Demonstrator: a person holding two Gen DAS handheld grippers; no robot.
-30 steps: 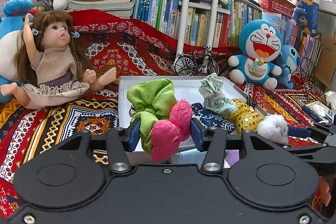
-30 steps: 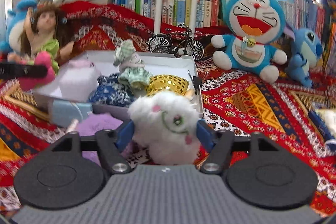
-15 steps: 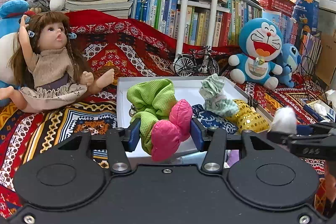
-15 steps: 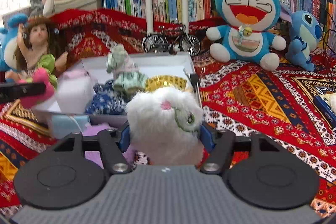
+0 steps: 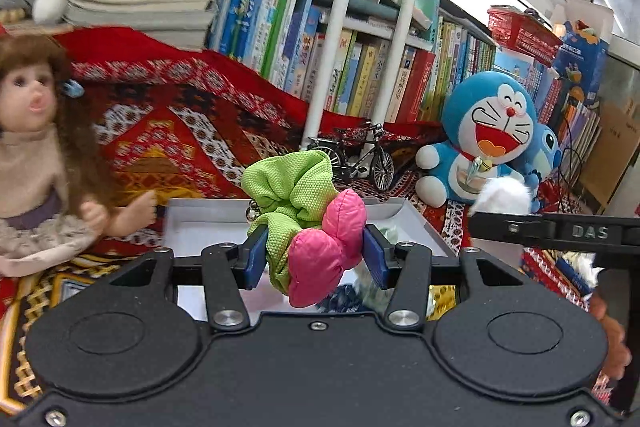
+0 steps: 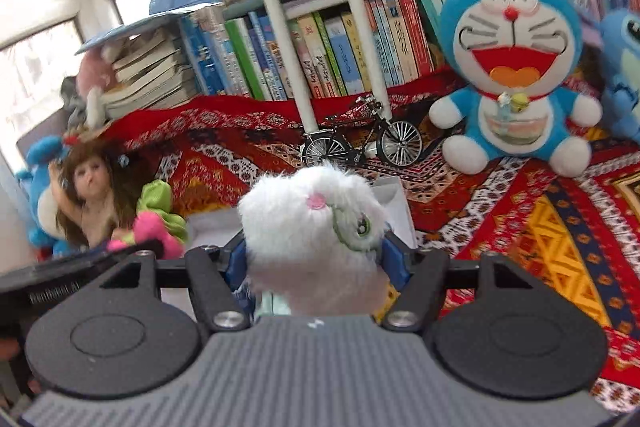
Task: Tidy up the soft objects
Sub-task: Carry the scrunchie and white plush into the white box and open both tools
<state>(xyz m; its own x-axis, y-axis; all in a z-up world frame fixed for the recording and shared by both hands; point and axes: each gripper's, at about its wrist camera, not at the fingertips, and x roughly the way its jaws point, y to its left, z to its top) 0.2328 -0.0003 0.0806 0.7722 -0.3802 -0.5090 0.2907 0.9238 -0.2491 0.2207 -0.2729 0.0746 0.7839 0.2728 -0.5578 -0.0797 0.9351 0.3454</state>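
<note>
Left wrist: patterned red cloth meets bookshelf, slightly blurred.

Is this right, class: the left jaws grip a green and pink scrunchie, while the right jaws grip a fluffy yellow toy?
Not quite. The left gripper does grip the green and pink scrunchie, but the toy in the right gripper is white, not yellow, with a small pink spot and a green eye. The right wrist view shows it.
</note>
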